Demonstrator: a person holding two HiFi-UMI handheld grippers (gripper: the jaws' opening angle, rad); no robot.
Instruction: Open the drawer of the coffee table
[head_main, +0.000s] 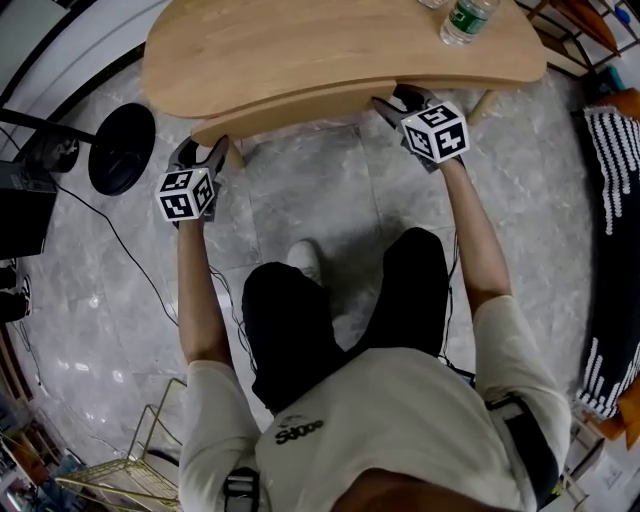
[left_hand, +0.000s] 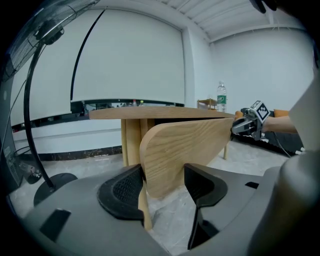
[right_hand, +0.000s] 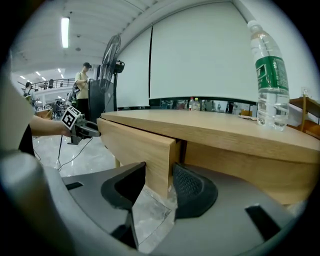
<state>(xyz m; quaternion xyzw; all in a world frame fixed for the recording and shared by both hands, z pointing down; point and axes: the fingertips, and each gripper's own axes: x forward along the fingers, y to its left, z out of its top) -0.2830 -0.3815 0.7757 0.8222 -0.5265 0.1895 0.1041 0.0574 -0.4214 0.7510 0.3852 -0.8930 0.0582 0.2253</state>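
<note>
The wooden coffee table has a curved drawer front standing a little out from under its top. My left gripper is at the drawer front's left end. In the left gripper view the rounded end of the panel sits between the jaws of the left gripper, which are closed against it. My right gripper is at the right end. There the square end of the panel is pinched between the pads of the right gripper. Each gripper shows in the other's view, as the right gripper and the left gripper.
A water bottle stands on the table top at the far right. A standing fan's black base and cables lie on the marble floor to the left. A gold wire rack is behind me at the left. A person stands far off.
</note>
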